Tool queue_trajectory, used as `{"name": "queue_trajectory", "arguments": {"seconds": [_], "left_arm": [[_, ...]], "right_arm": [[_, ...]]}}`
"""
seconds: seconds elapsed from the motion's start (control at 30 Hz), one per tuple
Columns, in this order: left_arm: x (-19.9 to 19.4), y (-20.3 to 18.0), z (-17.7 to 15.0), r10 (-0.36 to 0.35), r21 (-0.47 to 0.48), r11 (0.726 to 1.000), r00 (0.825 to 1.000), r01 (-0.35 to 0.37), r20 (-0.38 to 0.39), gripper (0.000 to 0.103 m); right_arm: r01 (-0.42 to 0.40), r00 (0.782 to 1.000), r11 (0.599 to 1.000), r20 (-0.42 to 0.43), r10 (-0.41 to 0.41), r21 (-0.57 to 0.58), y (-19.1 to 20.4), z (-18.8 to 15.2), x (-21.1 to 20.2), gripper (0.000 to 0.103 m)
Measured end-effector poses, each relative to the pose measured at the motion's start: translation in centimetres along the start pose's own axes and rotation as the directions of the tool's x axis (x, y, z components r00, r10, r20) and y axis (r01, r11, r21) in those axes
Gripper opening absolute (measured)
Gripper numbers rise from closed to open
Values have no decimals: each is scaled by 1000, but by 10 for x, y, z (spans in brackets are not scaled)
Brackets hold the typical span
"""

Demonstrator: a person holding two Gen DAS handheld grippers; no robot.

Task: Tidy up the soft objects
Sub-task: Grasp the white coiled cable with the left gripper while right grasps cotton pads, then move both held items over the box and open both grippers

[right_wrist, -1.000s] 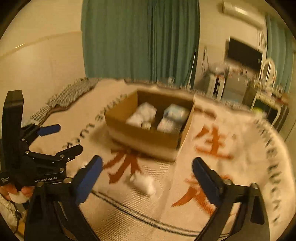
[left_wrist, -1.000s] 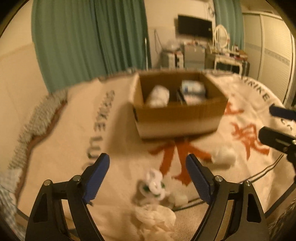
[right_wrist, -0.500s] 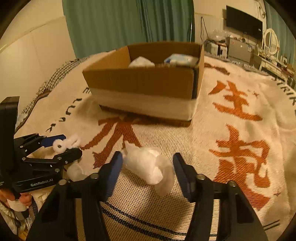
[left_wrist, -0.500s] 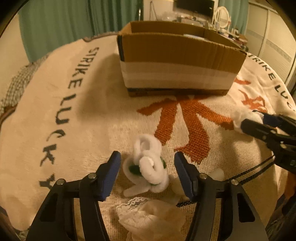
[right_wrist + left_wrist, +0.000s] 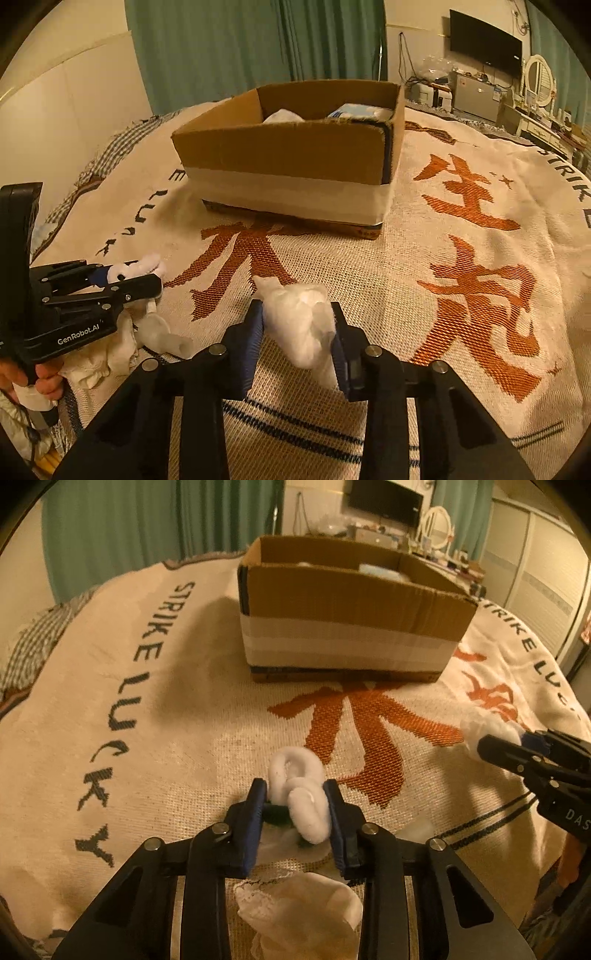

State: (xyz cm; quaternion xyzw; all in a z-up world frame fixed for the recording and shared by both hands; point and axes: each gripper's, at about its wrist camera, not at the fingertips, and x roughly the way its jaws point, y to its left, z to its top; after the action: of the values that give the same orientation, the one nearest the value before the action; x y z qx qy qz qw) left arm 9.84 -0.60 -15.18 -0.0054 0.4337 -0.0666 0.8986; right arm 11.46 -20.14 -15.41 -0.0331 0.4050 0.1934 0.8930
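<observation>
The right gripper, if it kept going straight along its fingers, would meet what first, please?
Probably the cardboard box: the right gripper, shut on a white cotton wad, points at its near wall across bare blanket, though depth is unclear.

Cardboard box (image 5: 351, 616) sits on blanket (image 5: 166, 709), far centre. Near it, left gripper (image 5: 295, 805) encloses looped plush (image 5: 301, 794); crumpled cloth (image 5: 299, 912) lies nearer still. Right gripper (image 5: 297, 325), right of the left one, encloses wad (image 5: 303, 325). Items (image 5: 284, 116) lie inside the box.

Brown cardboard box (image 5: 284, 155) with white band. Cream woven blanket (image 5: 177, 746), orange characters, black lettering. White fluffy toy (image 5: 301, 794) with green bits. White wad (image 5: 303, 325). Blue pads (image 5: 255, 823), black frames.
</observation>
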Motion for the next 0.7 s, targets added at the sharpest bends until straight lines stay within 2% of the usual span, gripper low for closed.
{"name": "queue_trajectory", "arguments": {"seconds": [0.33, 0.5, 0.7], "left_arm": [[-50, -6, 20, -14, 36, 999, 994, 10, 111, 30], [-82, -13, 55, -23, 73, 997, 978, 9, 206, 30], [-92, -16, 106, -37, 100, 995, 959, 9, 283, 30]], "right_arm": [[9, 995, 1000, 94, -8, -7, 12, 17, -47, 34], [17, 985, 999, 173, -9, -43, 20, 52, -75, 34], [17, 966, 997, 259, 4, -80, 25, 108, -92, 34]]}}
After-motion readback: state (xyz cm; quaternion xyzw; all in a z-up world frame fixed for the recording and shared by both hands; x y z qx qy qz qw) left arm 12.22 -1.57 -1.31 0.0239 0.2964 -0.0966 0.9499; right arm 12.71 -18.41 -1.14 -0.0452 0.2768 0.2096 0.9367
